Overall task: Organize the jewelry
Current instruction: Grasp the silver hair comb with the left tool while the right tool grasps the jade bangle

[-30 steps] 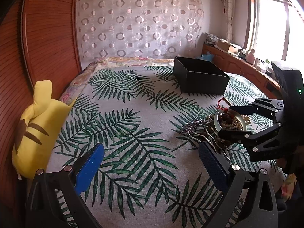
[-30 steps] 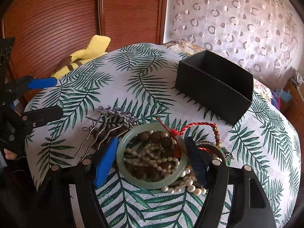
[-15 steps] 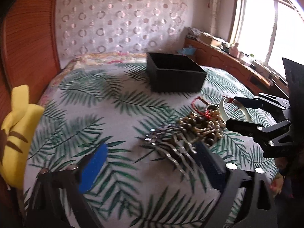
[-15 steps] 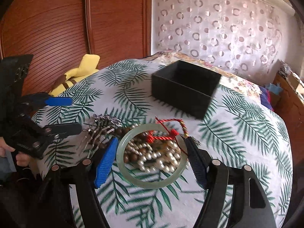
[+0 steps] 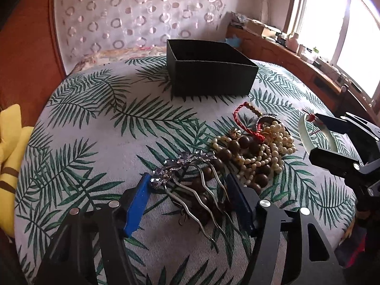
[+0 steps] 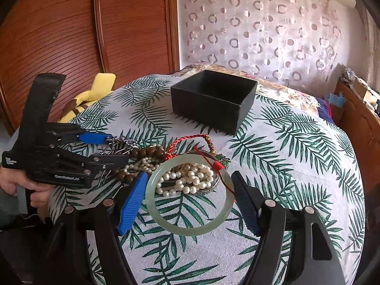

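Item: your right gripper (image 6: 187,199), jaws clamped across the jade bangle (image 6: 188,228), bound for the box (image 6: 213,99) at twelve o'clock; your left gripper (image 5: 190,201), jaws just closing, apart, straddles the hair comb (image 5: 190,180).

Daylight glares from the blown-out window (image 5: 351,45) far right beyond the left claw (image 5: 190,201); edges bow with fisheye warp, corners dark.
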{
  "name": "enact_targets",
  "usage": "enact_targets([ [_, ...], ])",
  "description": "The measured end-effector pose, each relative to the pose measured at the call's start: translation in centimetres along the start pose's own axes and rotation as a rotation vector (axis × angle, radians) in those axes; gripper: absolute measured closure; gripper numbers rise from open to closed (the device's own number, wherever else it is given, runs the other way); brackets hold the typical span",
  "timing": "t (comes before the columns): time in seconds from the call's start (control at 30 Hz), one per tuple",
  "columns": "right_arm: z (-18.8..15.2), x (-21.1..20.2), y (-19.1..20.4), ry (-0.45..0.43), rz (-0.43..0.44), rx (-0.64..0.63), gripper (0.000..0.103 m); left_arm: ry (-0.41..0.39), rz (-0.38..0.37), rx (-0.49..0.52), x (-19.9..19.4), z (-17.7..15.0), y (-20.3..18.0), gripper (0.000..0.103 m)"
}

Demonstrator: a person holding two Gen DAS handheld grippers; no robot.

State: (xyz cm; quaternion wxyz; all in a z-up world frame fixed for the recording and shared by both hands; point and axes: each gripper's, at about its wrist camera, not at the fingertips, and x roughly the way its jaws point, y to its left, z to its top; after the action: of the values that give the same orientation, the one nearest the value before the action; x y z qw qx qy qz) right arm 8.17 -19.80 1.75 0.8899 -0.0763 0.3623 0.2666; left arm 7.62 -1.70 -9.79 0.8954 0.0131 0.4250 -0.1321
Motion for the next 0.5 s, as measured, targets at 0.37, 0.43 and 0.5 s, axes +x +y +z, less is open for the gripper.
enact_targets([
  [0.37,0.3,0.0,0.5,-0.001,0.004,-0.004,0.029,-0.019,0.01,0.009,-1.1,-0.5,1.4,0.044],
  [0.43,0.3,0.1,0.6,-0.002,0.006,-0.006,0.029,-0.029,0.001,-0.008,-1.4,-0.5,2.0,0.05],
  [0.5,0.4,0.2,0.8,-0.001,0.006,-0.008,0.029,-0.023,0.016,-0.013,-1.4,-0.6,2.4,0.05],
])
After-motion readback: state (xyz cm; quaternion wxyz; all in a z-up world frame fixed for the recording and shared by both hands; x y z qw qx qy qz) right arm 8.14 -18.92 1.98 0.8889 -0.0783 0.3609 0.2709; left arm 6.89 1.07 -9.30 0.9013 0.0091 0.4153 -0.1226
